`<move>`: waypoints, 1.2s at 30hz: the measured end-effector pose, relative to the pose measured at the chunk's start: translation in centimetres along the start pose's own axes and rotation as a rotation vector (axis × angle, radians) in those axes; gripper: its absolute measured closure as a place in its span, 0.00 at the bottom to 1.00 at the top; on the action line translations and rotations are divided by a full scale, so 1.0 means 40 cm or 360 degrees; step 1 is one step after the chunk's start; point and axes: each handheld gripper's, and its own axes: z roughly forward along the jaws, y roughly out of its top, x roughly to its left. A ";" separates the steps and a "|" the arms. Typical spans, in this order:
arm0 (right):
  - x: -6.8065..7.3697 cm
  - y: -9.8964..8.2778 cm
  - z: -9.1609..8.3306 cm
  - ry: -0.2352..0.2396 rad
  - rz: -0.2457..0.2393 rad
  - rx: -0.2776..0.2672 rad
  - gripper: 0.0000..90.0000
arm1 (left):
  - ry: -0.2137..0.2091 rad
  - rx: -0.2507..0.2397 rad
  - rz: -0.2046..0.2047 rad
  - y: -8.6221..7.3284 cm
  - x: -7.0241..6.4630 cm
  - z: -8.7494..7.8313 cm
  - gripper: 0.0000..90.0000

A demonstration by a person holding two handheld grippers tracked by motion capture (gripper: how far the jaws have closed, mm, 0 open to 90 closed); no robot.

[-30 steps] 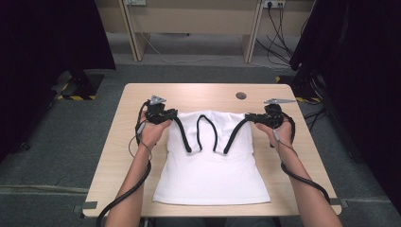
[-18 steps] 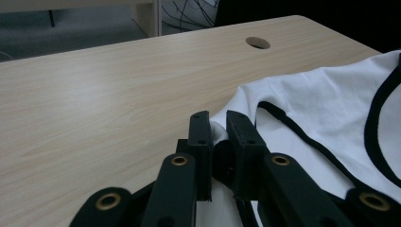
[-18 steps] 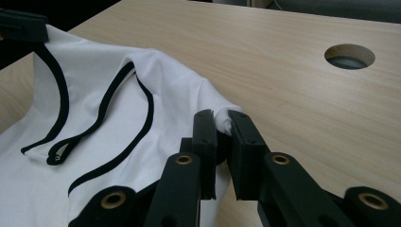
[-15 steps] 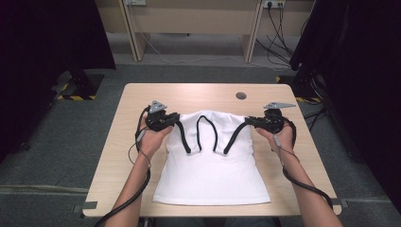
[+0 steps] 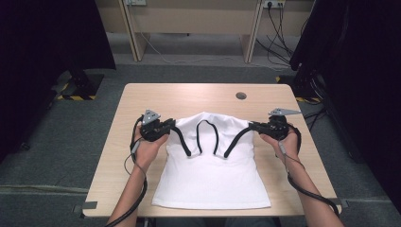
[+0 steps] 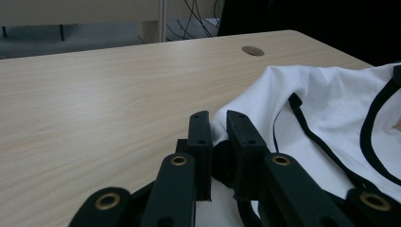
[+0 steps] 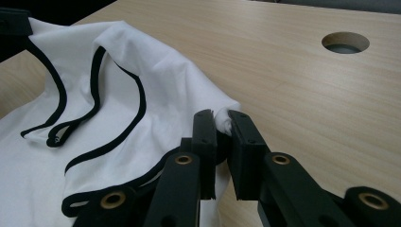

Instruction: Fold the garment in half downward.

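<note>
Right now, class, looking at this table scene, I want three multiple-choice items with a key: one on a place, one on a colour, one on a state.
1. Where is the round hole in the table?
A. In the far part of the top, beyond the garment
B. Under the garment's hem
C. At the near left corner

2. What colour is the trim on the white top?
A. Red
B. Black
C. Yellow

3. How do the left hand-held gripper and right hand-held gripper stand?
A. Both wide open above the table
B. One open, one shut
C. Each shut on a fold of the garment

Key:
1 A, the round hole lies past the garment's far edge in the high view.
2 B, dark bands edge the straps and openings.
3 C, white cloth is pinched between each pair of jaws in the gripper views.
</note>
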 end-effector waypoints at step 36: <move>0.069 -0.047 -0.032 0.0022 -0.0161 -0.0009 0.91 | 0.0015 -0.0053 0.0039 -0.060 -0.021 -0.066 0.88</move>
